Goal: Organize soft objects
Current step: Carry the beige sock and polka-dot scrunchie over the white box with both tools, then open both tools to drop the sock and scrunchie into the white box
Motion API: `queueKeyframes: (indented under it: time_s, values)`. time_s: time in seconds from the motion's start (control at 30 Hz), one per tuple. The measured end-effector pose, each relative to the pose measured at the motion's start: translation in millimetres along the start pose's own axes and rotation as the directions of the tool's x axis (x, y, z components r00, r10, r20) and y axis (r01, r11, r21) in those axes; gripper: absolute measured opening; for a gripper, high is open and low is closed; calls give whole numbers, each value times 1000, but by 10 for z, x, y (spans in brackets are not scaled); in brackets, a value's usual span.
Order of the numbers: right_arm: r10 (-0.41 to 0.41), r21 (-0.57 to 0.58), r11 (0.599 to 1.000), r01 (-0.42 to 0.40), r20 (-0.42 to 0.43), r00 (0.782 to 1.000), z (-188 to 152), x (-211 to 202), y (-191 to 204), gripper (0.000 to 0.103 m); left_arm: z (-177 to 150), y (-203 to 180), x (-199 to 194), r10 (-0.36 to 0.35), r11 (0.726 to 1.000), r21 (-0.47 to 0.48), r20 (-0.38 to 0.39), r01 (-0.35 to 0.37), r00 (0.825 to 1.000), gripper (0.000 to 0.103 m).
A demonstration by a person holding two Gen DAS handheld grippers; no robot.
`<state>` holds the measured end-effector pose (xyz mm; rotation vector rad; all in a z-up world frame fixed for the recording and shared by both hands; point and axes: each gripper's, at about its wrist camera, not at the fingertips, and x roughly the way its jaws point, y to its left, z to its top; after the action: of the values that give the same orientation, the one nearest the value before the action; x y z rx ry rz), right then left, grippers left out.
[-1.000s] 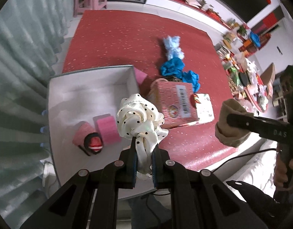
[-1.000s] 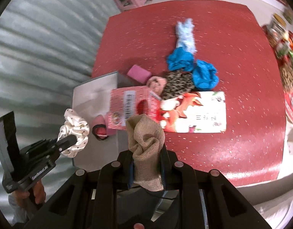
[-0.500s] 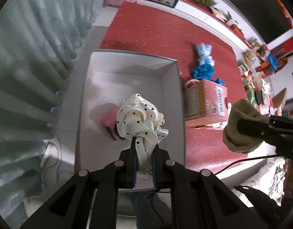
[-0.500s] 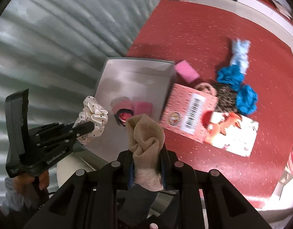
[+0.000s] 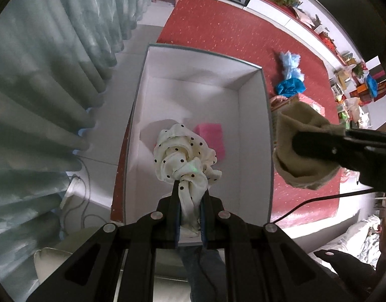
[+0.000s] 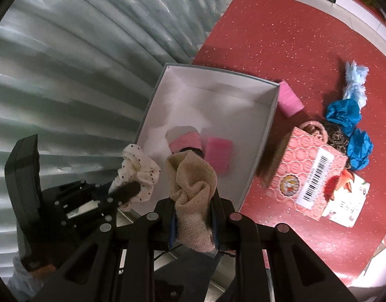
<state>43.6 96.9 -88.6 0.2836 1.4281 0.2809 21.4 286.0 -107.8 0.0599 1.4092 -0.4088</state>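
Red mat (image 5: 233, 37) covers the floor, with grey-green curtain (image 5: 42, 75) along its left edge in the left wrist view. White box (image 5: 267, 136) sits open-topped on the mat's curtain side, directly ahead of and below the left gripper (image 5: 190, 196), and ahead-left of the right gripper (image 6: 194, 198) in its own view. Inside the box: a pink sponge block (image 5: 213, 138) lying flat on the floor of the box, just past the left gripper's load, and a rolled pink item (image 6: 186, 142) with a dark end beside it, touching or nearly touching the block; the rest of the box floor is bare white.

Pink patterned carton (image 6: 311, 173) with barcode stands outside the box, to the right of the right gripper, partly over a flat white printed packet (image 6: 348, 201). Beyond it, well ahead-right of the right gripper: blue crumpled cloth (image 6: 348, 115), a leopard-print piece (image 6: 337, 133), pale blue fluffy item (image 6: 355, 80). A second pink block (image 6: 289, 99) lies on the mat touching the box's far right corner, outside it.

Left gripper is clamped on a white polka-dot scrunchie (image 5: 185, 156), held over the box's near half. Right gripper is clamped on a tan knit cloth (image 6: 193, 183), bunched between the jaws, hanging at the box's near right rim; whether it's over the inside or just outside I can't tell.
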Motion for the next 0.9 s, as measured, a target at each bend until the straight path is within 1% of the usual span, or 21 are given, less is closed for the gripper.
queueKeyframes:
  time_s: [0.17,0.33,0.5,0.77,0.9]
  values:
    - [19,21,1000,-19,-23,1000,84,131,11,22,-8,8,89,0,1000,-6,-18,0,1000,13]
    - [3,19,1000,-3,-31,1000,140,212,42,22,-5,-22,195,7,1000,4,-38,-7,999,13]
    - [23,59,998,-20,-54,998,178,305,1,22,5,-61,267,13,1000,15,-48,-12,999,13]
    - [18,77,997,-11,-83,996,212,438,-19,22,31,-25,375,3,1000,-2,-70,-3,998,13]
    - [27,98,995,-17,-102,994,212,501,-45,22,31,-16,439,4,1000,-7,-85,-4,996,13]
